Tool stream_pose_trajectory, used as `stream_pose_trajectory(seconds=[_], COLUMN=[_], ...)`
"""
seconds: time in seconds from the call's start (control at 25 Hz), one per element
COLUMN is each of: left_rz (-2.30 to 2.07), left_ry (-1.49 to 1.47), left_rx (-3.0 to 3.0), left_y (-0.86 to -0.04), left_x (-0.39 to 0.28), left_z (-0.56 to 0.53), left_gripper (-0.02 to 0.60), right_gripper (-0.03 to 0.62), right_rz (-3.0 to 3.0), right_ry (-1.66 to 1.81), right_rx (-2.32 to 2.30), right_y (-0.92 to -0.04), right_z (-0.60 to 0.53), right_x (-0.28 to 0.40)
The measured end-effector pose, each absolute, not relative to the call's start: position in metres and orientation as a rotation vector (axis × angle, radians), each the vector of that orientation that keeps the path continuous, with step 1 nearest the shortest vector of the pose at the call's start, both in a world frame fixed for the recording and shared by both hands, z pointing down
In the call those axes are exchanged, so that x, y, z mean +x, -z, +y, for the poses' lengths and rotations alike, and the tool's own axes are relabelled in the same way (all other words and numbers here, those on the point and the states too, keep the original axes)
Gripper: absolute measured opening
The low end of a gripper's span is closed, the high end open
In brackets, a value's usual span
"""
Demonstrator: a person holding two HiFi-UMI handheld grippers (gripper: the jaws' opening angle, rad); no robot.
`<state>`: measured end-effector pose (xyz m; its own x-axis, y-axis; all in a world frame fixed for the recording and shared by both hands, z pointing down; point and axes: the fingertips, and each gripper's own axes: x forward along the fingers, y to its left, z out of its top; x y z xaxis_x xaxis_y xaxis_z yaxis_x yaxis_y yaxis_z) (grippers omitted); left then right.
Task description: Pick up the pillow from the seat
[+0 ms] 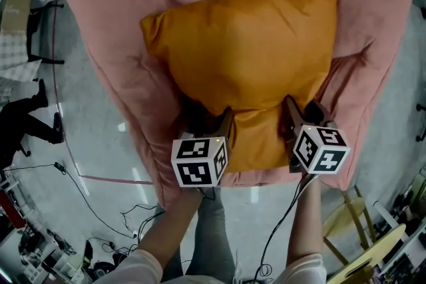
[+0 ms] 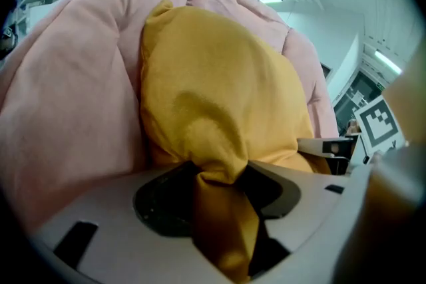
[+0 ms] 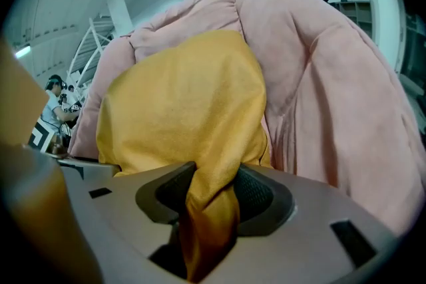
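Observation:
An orange pillow (image 1: pixel 246 50) lies on the seat of a pink armchair (image 1: pixel 113 43), leaning toward its backrest. My left gripper (image 1: pixel 212 122) is at the pillow's near left corner, my right gripper (image 1: pixel 297 115) at its near right corner. In the left gripper view the jaws (image 2: pixel 219 186) pinch a bunched fold of the pillow (image 2: pixel 213 90). The right gripper view shows the same: its jaws (image 3: pixel 210 199) are closed on a fold of the pillow (image 3: pixel 186 103). The pink cushions (image 2: pixel 66 96) (image 3: pixel 333 90) flank the pillow on both sides.
The armchair's padded arms rise close on each side of the pillow. Cables (image 1: pixel 100 209) trail over the grey floor at the left. A person's legs (image 1: pixel 23 123) show at the far left, and a wooden chair (image 1: pixel 369 243) stands at the bottom right.

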<state>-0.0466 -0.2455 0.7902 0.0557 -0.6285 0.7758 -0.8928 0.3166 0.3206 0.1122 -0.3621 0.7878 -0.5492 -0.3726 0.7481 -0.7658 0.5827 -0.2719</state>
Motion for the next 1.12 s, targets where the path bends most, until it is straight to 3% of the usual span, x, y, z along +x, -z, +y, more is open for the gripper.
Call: stream_pose_trajectory(seconds=[0.24,0.4,1.12], left_rz=[-1.619,-1.582,-1.571], left_ry=[-0.369,-0.364,-0.316], left_rx=[1.449,1.455,1.515], left_y=[-0.77,-0.747,-0.651], left_x=[-0.043,-0.039,-0.026], left_z=[-0.238,-0.227,-0.195], left_gripper=[0.108,0.058,0.054], right_gripper=[0.07,0.043,0.04], right_rz=[-2.172,-2.166,-2.252], right_ry=[-0.758,-0.792,-0.754], right_rx=[0.935,0.951,1.108], right_y=[-0.77,-0.748,-0.639], right_z=[-0.347,-0.334,-0.297], right_x=[0.106,0.108,0.134])
